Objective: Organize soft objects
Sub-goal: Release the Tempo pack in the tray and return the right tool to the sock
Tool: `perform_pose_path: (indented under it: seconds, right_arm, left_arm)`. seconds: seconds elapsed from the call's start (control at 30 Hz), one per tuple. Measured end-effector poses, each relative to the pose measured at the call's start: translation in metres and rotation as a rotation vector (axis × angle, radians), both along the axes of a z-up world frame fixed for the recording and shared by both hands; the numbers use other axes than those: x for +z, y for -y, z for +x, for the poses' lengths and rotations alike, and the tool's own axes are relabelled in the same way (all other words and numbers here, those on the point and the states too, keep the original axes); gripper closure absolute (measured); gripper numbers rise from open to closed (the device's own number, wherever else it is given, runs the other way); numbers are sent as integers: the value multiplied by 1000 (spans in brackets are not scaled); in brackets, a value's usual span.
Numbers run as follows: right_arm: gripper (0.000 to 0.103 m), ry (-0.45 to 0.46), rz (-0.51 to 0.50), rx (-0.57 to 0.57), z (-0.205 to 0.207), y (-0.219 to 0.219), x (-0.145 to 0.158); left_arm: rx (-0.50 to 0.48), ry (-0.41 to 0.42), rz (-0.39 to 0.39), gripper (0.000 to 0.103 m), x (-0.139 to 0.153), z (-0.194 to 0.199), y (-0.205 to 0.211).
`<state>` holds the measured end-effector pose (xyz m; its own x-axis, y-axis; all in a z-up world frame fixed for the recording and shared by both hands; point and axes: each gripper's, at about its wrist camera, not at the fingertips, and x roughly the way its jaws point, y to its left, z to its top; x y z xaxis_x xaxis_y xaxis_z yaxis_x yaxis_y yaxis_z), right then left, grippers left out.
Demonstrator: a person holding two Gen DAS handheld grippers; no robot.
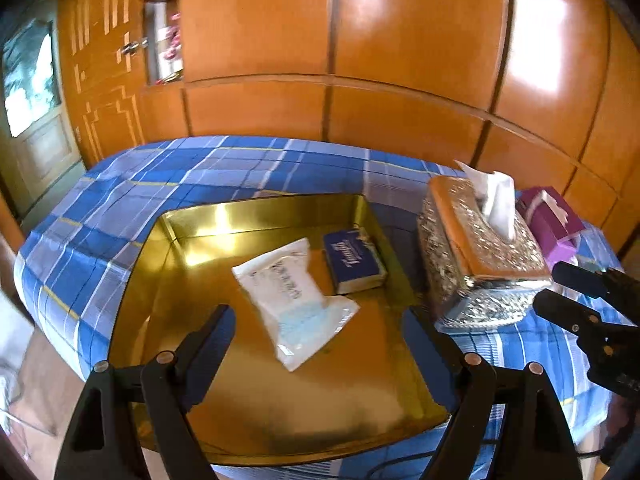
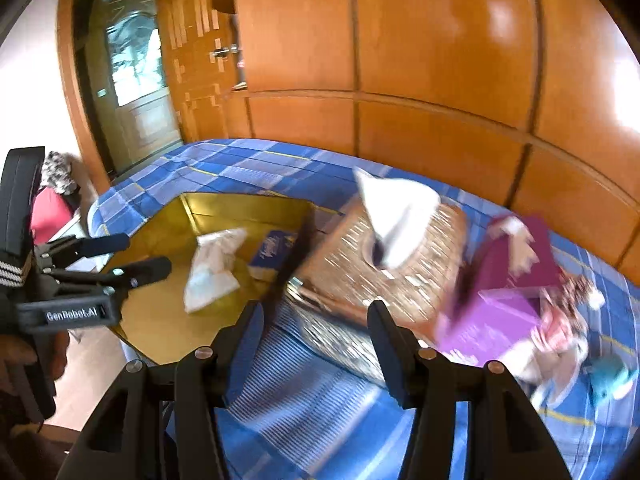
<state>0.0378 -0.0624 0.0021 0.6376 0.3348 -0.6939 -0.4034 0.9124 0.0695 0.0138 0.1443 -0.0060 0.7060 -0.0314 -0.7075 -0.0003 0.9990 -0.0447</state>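
Note:
A gold tray (image 1: 276,420) lies on the blue plaid bed. In it lie a white soft pack (image 1: 292,300) and a dark blue tissue pack (image 1: 352,262). My left gripper (image 1: 318,332) is open and empty, just above the near end of the white pack. A silver and orange tissue box (image 1: 480,256) with a white tissue sticking up stands right of the tray. A purple tissue box (image 2: 508,300) lies beyond it. My right gripper (image 2: 316,324) is open and empty in front of the silver box (image 2: 380,264). The right wrist view is blurred.
Orange wooden wardrobe panels (image 1: 400,80) rise behind the bed. A door (image 2: 132,92) is at the far left. A patterned soft item (image 2: 568,320) and a teal object (image 2: 608,380) lie at the bed's right. The bed edge (image 1: 48,300) drops off at the left.

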Motion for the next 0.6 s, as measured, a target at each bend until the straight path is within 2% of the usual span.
perform_pose_path:
  seconds: [0.17,0.37,0.5,0.6]
  right_arm:
    - [48,-36,18,-106,-9,40,-14]
    - [48,-76,40,-257,-17,86,-29]
    - [48,-122,59,-371,-24,123,-42]
    - [48,-154,84,-452,-31,149,-50]
  left_arm:
    - [-90,5,26,18,3,1,31]
    - [-192,3,21,18,6,3,62]
    - [-308,14,17,18,10,1,91]
    - [-409,18,9,24,17,1,118]
